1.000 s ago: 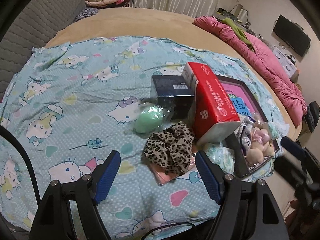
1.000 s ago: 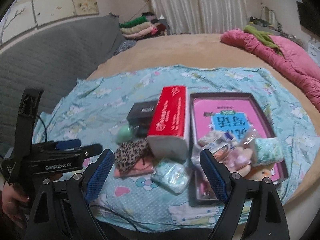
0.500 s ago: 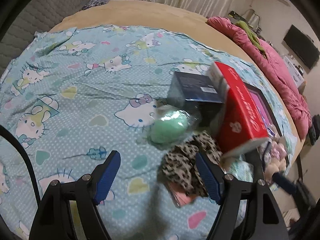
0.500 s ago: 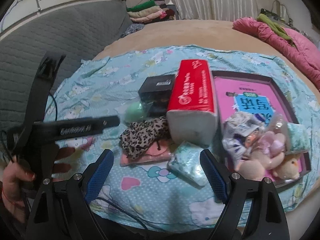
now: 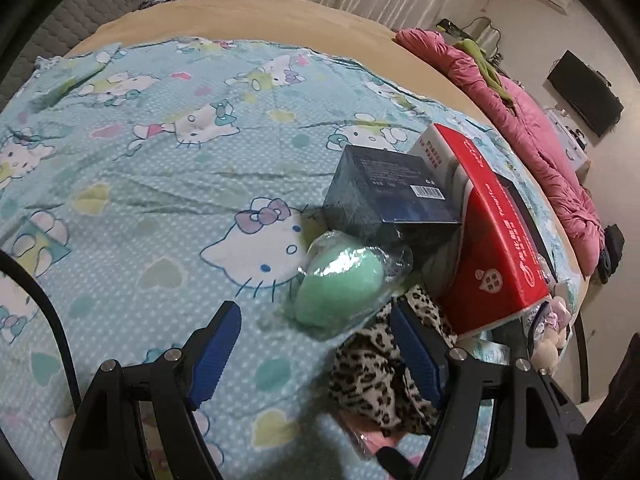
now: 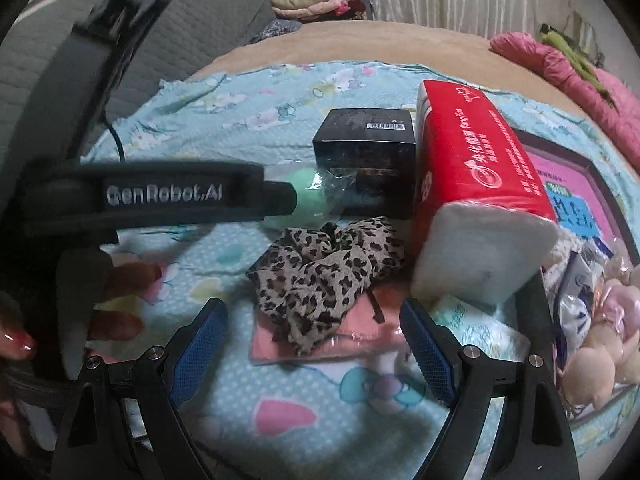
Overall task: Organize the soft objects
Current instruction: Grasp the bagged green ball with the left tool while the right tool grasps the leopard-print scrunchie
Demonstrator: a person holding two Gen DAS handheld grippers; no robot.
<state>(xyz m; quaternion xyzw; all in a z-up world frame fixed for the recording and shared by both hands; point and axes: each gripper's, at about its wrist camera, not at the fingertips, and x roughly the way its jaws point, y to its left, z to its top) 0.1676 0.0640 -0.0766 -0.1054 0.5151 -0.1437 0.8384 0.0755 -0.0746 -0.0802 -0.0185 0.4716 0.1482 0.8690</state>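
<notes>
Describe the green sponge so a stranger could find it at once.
Start at the tall red tissue pack on the cat-print sheet. A dark box stands against its side, and the green sponge lies at that box's front corner, beside the leopard-print scrunchie. It alone is mint green, egg-shaped and sealed in clear crinkly plastic.

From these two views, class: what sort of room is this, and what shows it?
Most likely a bedroom: a wide bed under a cartoon-cat sheet, a pink quilt bunched at its edge, and folded clothes stacked behind.
</notes>
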